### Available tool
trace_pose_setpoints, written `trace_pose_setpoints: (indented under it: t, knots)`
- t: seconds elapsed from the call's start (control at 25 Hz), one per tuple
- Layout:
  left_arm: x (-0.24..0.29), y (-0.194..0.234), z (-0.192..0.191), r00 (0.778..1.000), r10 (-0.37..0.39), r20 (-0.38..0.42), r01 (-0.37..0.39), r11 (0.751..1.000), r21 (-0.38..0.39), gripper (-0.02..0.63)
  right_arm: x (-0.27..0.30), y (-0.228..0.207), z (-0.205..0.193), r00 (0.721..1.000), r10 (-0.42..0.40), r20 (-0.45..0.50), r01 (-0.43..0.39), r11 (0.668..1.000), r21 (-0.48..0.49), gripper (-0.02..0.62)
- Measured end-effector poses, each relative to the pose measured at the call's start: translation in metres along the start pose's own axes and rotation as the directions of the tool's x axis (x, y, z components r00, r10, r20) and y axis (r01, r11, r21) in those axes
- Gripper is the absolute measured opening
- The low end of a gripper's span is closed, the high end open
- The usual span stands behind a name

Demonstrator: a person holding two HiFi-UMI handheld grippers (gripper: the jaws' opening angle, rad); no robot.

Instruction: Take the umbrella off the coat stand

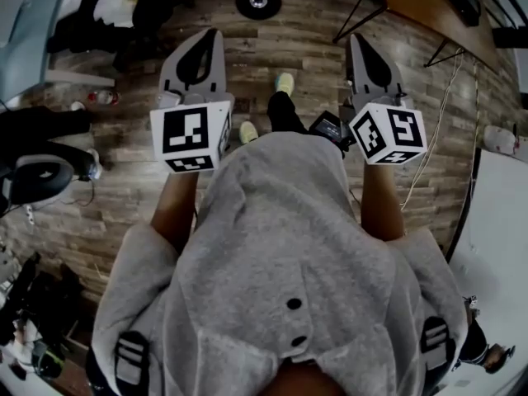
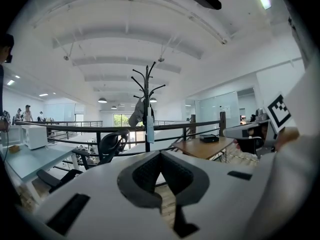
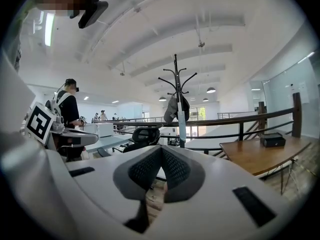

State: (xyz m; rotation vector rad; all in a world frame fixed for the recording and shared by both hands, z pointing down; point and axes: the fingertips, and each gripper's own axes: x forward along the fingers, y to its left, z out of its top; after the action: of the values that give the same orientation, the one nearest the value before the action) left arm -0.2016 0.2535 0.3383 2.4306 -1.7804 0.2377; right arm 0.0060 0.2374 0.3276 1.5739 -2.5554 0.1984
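Left tool [image 2: 161,154], right tool [image 3: 161,149] closed, empty; umbrella [image 2: 150,128] on coat stand [image 2: 147,86]

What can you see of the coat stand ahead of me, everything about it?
The coat stand is a slim black pole, metal by its look, standing upright by the dark railing. Curved hooks branch up and outward near its top. A grey bundle of cloth hangs against it below the hooks, and a pale, narrow umbrella hangs straight down along the pole. Its foot is hidden in both gripper views.

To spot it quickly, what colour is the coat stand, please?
The coat stand is black; right gripper view shows it best.
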Motion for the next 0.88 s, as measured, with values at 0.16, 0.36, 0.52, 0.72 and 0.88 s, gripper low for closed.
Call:
trace_pose_setpoints:
  t: [0.16,0.36,0.52,0.72,0.88]
  knots:
    - [0.025,-0.004,0.003,1.0,0.001,-0.007,-0.001,1.0,0.007,0.014,0.018,-0.029,0.004,1.0,-0.016,0.006,0.016,1.0,-0.005,0.009]
    - [0.052,-0.009,0.006,1.0,-0.017,-0.025,0.017,1.0,0.02,0.014,0.036,-0.051,0.002,0.999,-0.033,-0.003,0.033,0.999,0.004,0.009]
    - [0.082,-0.016,0.008,0.999,-0.033,-0.037,0.034,0.999,0.024,0.014,0.055,-0.074,0.0,0.999,-0.033,-0.01,0.034,0.999,0.02,0.009]
    - [0.129,-0.018,0.01,0.997,-0.053,-0.063,0.055,0.998,0.033,0.014,0.09,-0.105,-0.001,0.999,-0.034,-0.027,0.035,0.999,0.031,0.009]
    - [0.157,-0.02,0.015,0.996,-0.057,-0.075,0.06,0.997,0.04,0.014,0.112,-0.126,0.003,0.999,-0.04,-0.035,0.041,0.999,0.029,0.009]
